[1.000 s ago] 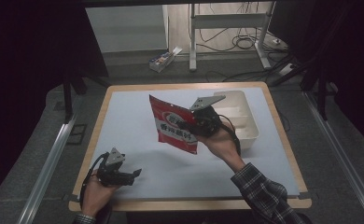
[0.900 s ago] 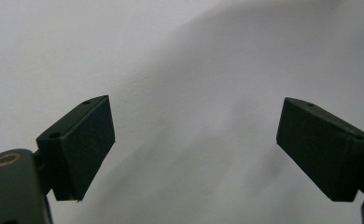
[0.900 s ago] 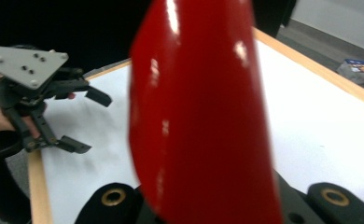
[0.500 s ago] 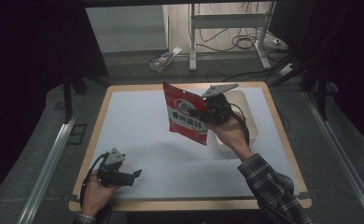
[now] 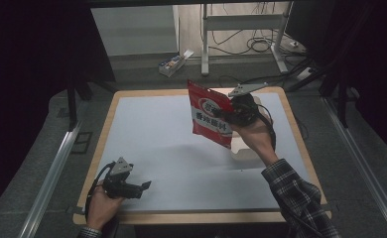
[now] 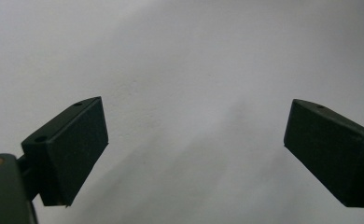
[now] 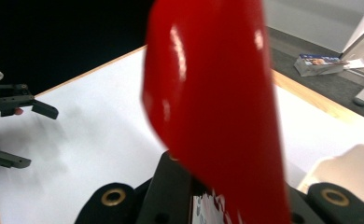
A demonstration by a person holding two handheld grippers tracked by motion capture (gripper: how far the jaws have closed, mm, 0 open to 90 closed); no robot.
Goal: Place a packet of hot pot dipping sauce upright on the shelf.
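White table (image 5: 147,134): right gripper (image 5: 231,115) clamped on red pouch (image 5: 210,115), carrying it above beige tray (image 5: 246,151). Left gripper (image 5: 144,187) idle, jaws wide, empty. Next: lower pouch into tray, release.

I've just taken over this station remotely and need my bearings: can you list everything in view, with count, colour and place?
Snack pouch: one, red with a white label, held upright above the table's far right part.
Tray: one, off-white, on the table below the right hand, largely hidden by it.
Table: one, white top with a light wooden rim.
Small box: one, pale with print, on the floor beyond the table.
Stand: one, white metal legs, on the floor behind, with dark cables beside it.
Left gripper: one, black, near left corner of the table, open, nothing between its jaws.
Right gripper: one, black, shut on the snack pouch.
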